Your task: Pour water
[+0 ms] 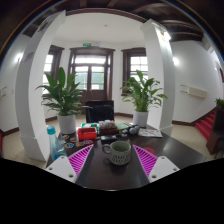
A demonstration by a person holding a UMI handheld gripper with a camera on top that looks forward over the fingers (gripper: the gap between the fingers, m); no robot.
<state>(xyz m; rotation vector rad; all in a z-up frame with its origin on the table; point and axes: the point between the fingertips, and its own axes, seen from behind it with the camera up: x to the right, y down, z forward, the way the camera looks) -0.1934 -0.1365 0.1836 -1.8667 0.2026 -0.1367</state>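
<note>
A grey-green mug [119,152] with its handle to the left stands upright on the dark table [110,178]. It sits between my two fingers, whose magenta pads [80,159] flank it with a gap on each side. My gripper [113,160] is open and holds nothing. A light blue bottle [52,142] stands on the table to the left, beyond the left finger. I cannot see whether the mug holds water.
At the table's far side lie a red box [87,133], a teapot-like vessel [107,127] and other small items. Two large potted plants [64,97] stand behind, before white pillars and a door. A dark chair [99,110] is beyond the table.
</note>
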